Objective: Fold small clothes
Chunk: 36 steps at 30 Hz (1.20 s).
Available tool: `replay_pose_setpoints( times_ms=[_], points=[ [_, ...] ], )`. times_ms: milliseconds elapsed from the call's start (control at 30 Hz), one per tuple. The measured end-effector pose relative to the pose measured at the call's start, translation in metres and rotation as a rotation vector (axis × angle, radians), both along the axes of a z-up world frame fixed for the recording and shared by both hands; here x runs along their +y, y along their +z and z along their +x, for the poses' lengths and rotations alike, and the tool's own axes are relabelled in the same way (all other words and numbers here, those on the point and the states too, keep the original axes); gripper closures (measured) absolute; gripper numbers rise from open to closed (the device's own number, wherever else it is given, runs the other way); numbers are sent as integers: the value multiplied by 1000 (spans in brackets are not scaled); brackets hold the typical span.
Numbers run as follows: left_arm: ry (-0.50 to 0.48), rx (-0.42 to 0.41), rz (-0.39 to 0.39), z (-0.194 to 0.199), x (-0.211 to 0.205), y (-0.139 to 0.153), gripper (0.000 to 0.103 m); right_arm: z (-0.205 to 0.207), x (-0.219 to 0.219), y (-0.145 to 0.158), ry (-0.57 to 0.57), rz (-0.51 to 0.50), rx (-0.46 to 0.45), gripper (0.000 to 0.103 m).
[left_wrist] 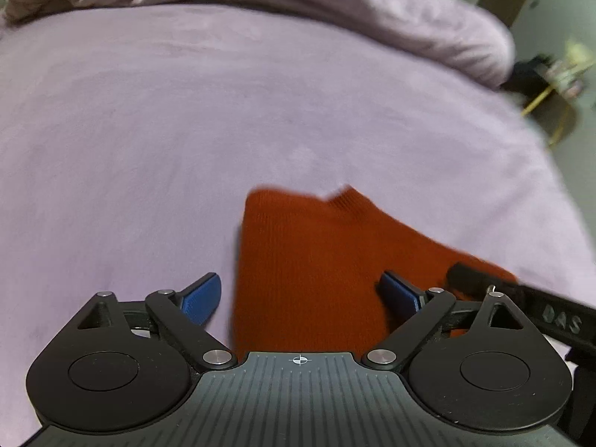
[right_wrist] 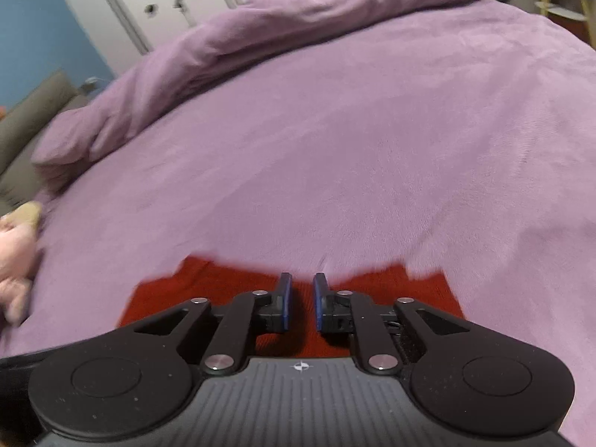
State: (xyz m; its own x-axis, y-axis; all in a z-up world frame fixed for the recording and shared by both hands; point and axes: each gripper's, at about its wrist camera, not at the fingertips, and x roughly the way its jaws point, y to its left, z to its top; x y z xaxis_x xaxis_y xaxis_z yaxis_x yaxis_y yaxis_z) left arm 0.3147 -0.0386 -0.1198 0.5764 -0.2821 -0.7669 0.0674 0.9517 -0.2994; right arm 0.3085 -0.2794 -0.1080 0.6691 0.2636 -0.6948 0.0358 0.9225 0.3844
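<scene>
A small red knit garment (left_wrist: 316, 260) lies on the purple bedspread (left_wrist: 186, 130). In the left wrist view my left gripper (left_wrist: 300, 294) is wide open above its near part, blue pads on either side. The other gripper's black arm (left_wrist: 521, 305) reaches in over the garment's right edge. In the right wrist view the red garment (right_wrist: 223, 283) lies just under and ahead of my right gripper (right_wrist: 301, 294). Its blue fingers stand close together with a narrow gap, and nothing shows between them. The image is motion-blurred.
A bunched purple duvet (left_wrist: 335, 3) lies along the far side of the bed. A pink soft toy (right_wrist: 15, 257) sits at the left bed edge. A grey sofa (right_wrist: 29, 119) and white wardrobe doors (right_wrist: 149, 7) stand beyond. A yellow-legged chair (left_wrist: 551, 104) is off the right edge.
</scene>
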Motion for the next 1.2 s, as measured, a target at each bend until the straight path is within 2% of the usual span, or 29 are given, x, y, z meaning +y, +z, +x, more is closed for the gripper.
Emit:
replay_pose_setpoints(
  times_ms=[33,133,233,300,333,400,467,500,567,633,667,767,800,867,900,933,1033,1067,1133,1200],
  points=[
    [11,-25,-24,-22,10,2,7,-18,-2,5,32,10,-15,81],
    [61,-16,-103,-83,40,4,7,-93,-10,19,84,-18,-89,79],
    [98,26,-183,-139,64,4,10,-155,-29,17,61,11,-61,59],
    [112,82,-244,-164,73,1,12,-191,-45,13,21,29,-15,59],
    [108,104,-311,-172,76,-3,12,-205,-53,12,-11,58,-4,56],
    [111,155,-472,-176,83,-13,14,-215,-66,7,-33,172,24,55],
    [134,189,-595,-173,83,-22,15,-213,-74,-4,-72,325,62,55],
    [141,199,-656,-170,83,-25,16,-210,-78,-11,-85,426,85,55],
    [185,213,-740,-165,82,-29,17,-205,-76,-24,-102,536,103,57],
    [217,211,-782,-159,82,-33,17,-196,-73,-33,-150,578,127,78],
    [244,223,-793,-156,82,-35,17,-192,-74,-38,-189,594,148,82],
    [311,238,-898,-154,82,-44,17,-184,-59,-46,-252,681,174,88],
    [333,243,-935,-155,83,-48,17,-187,-60,-48,-246,776,164,92],
    [379,251,-977,-152,84,-55,22,-193,-67,-64,-245,1073,144,93],
    [394,257,-974,-151,85,-57,31,-196,-70,-72,-263,1195,133,94],
    [397,261,-960,-150,86,-59,40,-198,-73,-74,-285,1215,122,94],
    [382,262,-869,-150,91,-55,58,-200,-77,-71,-304,1052,149,94],
    [372,255,-836,-151,94,-53,60,-200,-76,-70,-311,999,163,94],
    [349,245,-769,-151,95,-47,65,-197,-69,-63,-310,814,191,94],
    [333,240,-721,-153,96,-40,66,-191,-54,-46,-242,561,161,94]
  ],
)
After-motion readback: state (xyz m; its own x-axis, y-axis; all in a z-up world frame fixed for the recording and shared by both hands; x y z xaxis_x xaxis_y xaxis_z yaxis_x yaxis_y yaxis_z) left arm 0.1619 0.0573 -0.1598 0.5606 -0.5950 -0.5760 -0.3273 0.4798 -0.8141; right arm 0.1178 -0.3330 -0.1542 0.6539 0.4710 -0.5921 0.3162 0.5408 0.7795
